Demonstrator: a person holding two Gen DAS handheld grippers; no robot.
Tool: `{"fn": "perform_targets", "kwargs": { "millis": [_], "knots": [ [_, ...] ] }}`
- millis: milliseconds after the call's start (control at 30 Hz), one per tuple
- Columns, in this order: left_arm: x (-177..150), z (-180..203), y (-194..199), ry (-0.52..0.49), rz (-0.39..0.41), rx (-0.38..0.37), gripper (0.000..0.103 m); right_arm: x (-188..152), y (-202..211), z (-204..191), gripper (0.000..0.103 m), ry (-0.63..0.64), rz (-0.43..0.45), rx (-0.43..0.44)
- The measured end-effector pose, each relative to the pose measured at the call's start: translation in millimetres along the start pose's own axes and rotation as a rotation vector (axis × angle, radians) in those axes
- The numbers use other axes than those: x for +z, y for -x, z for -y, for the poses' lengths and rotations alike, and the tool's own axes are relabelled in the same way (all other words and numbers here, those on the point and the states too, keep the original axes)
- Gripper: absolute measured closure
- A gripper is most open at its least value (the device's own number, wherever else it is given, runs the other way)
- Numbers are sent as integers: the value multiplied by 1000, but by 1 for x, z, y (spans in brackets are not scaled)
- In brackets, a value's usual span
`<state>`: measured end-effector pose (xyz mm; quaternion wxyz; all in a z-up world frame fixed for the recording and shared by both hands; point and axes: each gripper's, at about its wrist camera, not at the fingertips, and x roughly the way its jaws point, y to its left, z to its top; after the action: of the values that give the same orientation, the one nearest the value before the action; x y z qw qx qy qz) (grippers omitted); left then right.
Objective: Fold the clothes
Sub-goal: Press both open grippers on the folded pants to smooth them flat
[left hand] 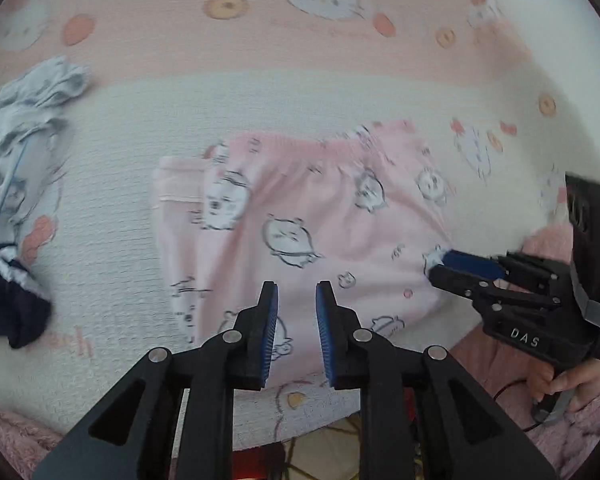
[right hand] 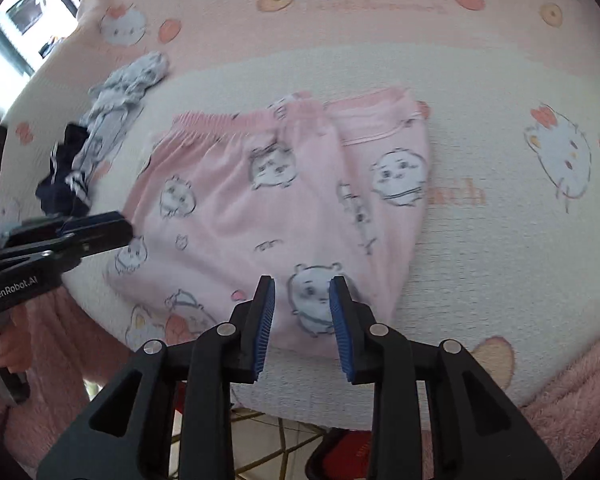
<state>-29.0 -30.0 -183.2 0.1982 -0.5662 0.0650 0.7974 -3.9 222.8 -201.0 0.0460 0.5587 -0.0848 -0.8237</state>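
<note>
Right wrist view: folded pink trousers [right hand: 284, 200] just beyond parted right tongs [right hand: 302, 292].

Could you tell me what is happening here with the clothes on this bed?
A person is folding laundry with a hand-held claw in each hand. The pink pyjama trousers lie folded on the cartoon-print sheet. The left claw and the right claw both hover open above the near edge, with no cloth between the pads. A crumpled grey garment and a dark blue garment wait off to the left.
</note>
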Motion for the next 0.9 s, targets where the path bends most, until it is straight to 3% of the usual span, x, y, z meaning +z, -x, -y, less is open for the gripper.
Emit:
{"fn": "perform_targets", "kwargs": {
  "millis": [33,100,200,300,400,500,567,600,733,900],
  "knots": [
    [0,-2,-10,-3,-37,78,82,-4,-6,-10,73,38,-20,-20],
    [-3,-30,-13,130,-54,65,82,-8,-10,-12,75,67,-32,-55],
    [-10,-68,-2,299,-29,81,82,-12,-1,9,75,-34,-47,-33],
    [-19,-71,9,274,10,153,82,-18,17,11,75,-66,-20,32],
    [-20,-51,13,226,61,29,82,-17,15,-9,75,-15,-10,55],
    [-11,-7,8,63,99,1,81,-19,0,-34,75,61,-24,65],
    [-6,17,-8,-15,76,-32,81,-19,-14,-47,75,104,-46,58],
    [-5,21,-13,-30,48,-11,81,-19,-20,-52,75,124,-57,50],
    [-4,24,-27,-38,-62,82,76,-27,-21,-45,75,138,-101,18],
    [-17,3,-17,65,-80,34,76,-32,-6,-12,75,-17,-118,89]
  ]
}}
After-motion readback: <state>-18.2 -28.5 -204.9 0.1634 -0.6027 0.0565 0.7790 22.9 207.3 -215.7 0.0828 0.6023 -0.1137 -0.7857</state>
